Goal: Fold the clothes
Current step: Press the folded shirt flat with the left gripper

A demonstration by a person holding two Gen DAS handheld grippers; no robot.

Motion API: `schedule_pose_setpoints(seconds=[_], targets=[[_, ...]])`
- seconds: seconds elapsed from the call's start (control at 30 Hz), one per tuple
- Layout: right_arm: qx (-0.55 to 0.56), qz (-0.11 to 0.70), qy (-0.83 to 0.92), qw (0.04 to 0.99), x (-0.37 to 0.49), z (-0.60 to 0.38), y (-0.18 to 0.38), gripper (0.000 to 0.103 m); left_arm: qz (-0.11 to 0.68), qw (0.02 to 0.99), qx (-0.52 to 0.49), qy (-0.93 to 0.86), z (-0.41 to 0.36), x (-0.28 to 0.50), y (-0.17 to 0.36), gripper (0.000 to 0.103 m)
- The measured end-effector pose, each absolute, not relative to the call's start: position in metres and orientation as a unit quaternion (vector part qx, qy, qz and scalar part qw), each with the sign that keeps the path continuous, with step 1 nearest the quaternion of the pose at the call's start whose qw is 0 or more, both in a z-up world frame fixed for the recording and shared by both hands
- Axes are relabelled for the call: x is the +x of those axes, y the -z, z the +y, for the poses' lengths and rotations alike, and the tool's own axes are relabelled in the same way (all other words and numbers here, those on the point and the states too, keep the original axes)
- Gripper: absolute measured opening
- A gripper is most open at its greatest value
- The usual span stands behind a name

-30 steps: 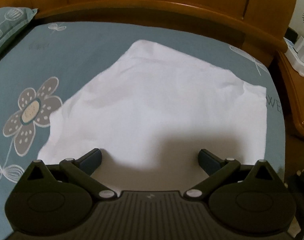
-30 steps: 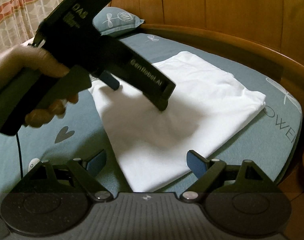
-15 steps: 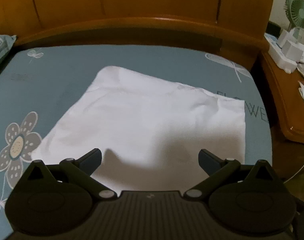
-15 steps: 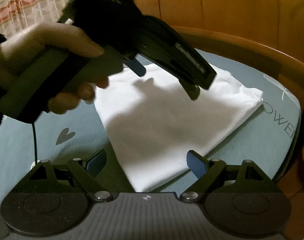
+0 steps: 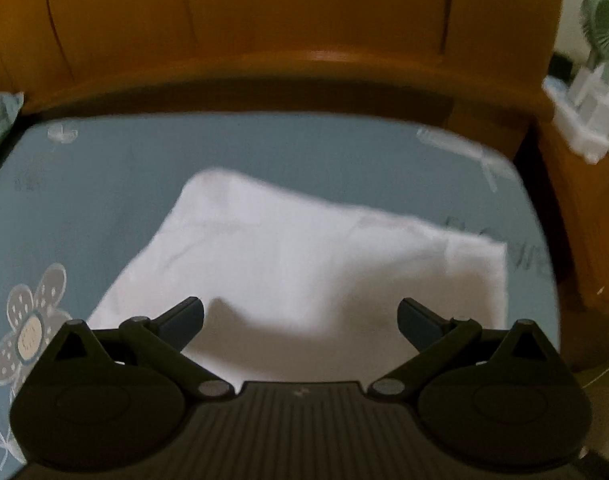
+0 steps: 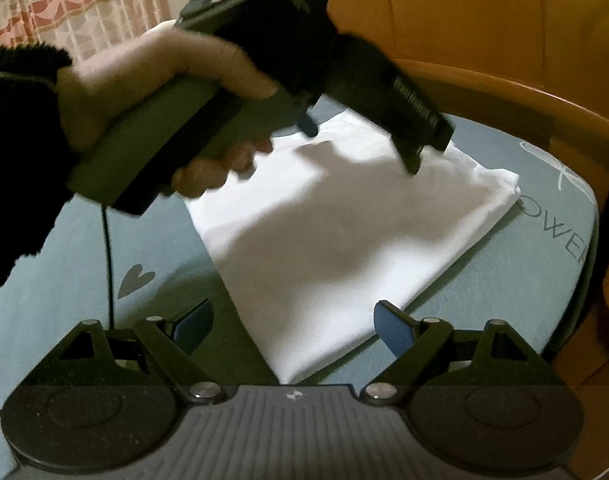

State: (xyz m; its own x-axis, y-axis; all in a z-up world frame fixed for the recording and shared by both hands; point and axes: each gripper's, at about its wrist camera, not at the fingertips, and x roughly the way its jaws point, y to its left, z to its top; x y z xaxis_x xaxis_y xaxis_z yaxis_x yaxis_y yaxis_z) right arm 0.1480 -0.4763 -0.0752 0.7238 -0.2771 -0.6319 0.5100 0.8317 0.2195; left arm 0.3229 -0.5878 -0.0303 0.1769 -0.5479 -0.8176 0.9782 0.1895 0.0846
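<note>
A folded white garment point(image 5: 304, 256) point(image 6: 344, 232) lies flat on the blue-grey bed sheet point(image 5: 112, 176) point(image 6: 504, 264). My left gripper point(image 5: 300, 316) hovers above the garment's near edge, open, with nothing between its fingers. From the right wrist view that left gripper point(image 6: 360, 148) hangs in the air over the garment's far half, held by a hand point(image 6: 152, 80) in a dark sleeve. My right gripper point(image 6: 294, 324) stands open over the garment's near corner, empty.
A wooden headboard point(image 5: 304, 40) point(image 6: 484, 20) curves around the far side of the bed. A nightstand with a small green fan point(image 5: 602, 20) and white items stands at the right. A pillow corner point(image 5: 0, 120) shows at the left. A patterned curtain point(image 6: 64, 0) hangs behind.
The left gripper has lifted and drawn back from the garment, which now looks smaller and farther in its view. The right gripper has stayed put.
</note>
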Motion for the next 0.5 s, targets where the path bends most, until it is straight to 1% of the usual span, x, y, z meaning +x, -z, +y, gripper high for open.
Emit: schedule_pose_setpoints(seconds=[0.13, 0.3, 0.5], targets=[[0.191, 0.297, 0.212, 0.911, 0.141, -0.470, 0.070, 0.091, 0.322, 0.685, 0.328, 0.566, -0.597, 0.313, 0.025, 0.102], [0.191, 0.289, 0.209, 0.914, 0.134, -0.465, 0.064, 0.091, 0.321, 0.675, 0.347, 0.566, -0.617, 0.308, 0.042, 0.102], [0.196, 0.283, 0.214, 0.914, 0.120, -0.460, 0.064, 0.091, 0.328, 0.672, 0.342, 0.570, -0.636, 0.315, 0.054, 0.103]])
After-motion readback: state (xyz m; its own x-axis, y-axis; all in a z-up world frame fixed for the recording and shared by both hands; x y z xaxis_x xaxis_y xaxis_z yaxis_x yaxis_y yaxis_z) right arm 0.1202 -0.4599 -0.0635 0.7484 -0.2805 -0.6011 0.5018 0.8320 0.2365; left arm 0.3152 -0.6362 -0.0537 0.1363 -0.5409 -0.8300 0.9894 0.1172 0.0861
